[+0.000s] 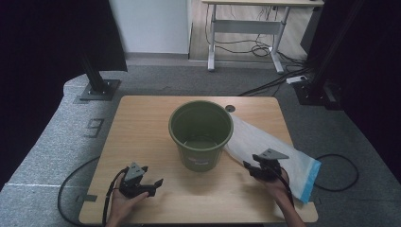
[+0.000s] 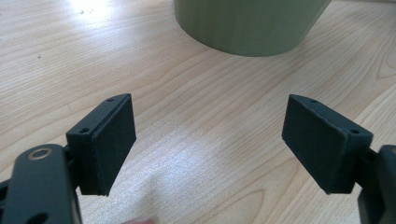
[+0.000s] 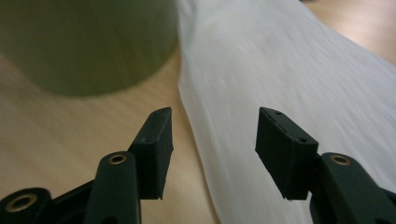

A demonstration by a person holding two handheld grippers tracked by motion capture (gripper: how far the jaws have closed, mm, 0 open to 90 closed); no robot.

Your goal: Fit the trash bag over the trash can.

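On wood-grain table (image 1: 142,123): round green bucket (image 1: 201,135) | translucent flat bag (image 1: 279,151) | both jaws open, empty

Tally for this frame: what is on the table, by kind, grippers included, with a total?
Green bucket: 1
White plastic bag with a blue edge: 1
Hand-held grippers: 2, the left gripper and the right gripper, both with fingers apart and nothing between them
Total: 4

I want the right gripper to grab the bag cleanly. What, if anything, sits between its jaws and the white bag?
Nothing visible. The right gripper stands open right over the edge of the white bag; the green bucket stands off to one side.
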